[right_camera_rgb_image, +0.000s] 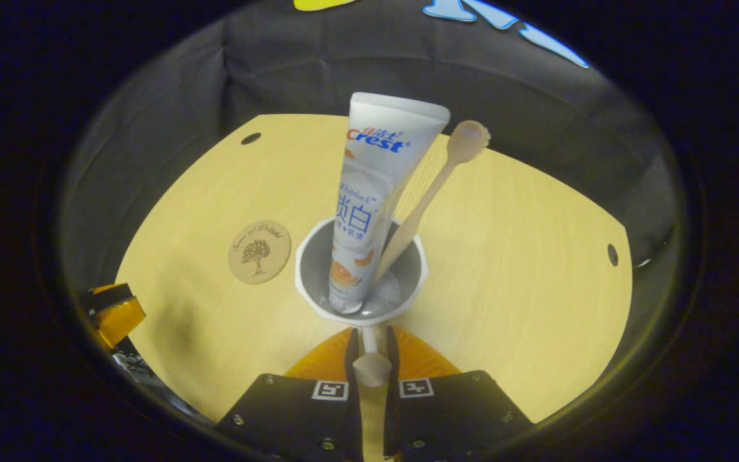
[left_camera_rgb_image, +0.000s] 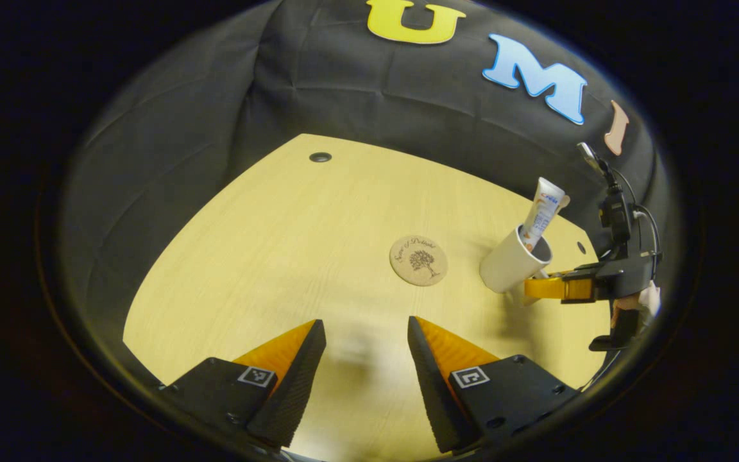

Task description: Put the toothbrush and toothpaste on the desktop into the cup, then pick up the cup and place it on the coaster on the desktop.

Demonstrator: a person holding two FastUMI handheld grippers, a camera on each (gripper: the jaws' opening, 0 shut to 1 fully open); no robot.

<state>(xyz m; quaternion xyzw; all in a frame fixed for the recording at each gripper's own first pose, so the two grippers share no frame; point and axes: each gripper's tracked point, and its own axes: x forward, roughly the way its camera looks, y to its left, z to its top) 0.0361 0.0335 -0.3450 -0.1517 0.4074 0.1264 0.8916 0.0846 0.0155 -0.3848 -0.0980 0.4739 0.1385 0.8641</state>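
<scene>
A white cup (right_camera_rgb_image: 318,301) holds a toothpaste tube (right_camera_rgb_image: 376,192) and a pale toothbrush (right_camera_rgb_image: 421,205), both leaning to the right, head end up. My right gripper (right_camera_rgb_image: 370,333) is shut on the cup's handle (right_camera_rgb_image: 371,367), at the near side of the cup. The round cork coaster (right_camera_rgb_image: 259,251) lies bare on the table just left of the cup. In the left gripper view the cup (left_camera_rgb_image: 507,263) and the right gripper (left_camera_rgb_image: 552,288) are at the right, with the coaster (left_camera_rgb_image: 418,260) ahead. My left gripper (left_camera_rgb_image: 365,324) hovers open over bare table, holding nothing.
The light wooden table (right_camera_rgb_image: 523,256) has small cable holes at its far left (right_camera_rgb_image: 251,138) and right edge (right_camera_rgb_image: 612,255). The black cloth wall closes in behind it. The left gripper (right_camera_rgb_image: 113,314) shows at the table's left edge.
</scene>
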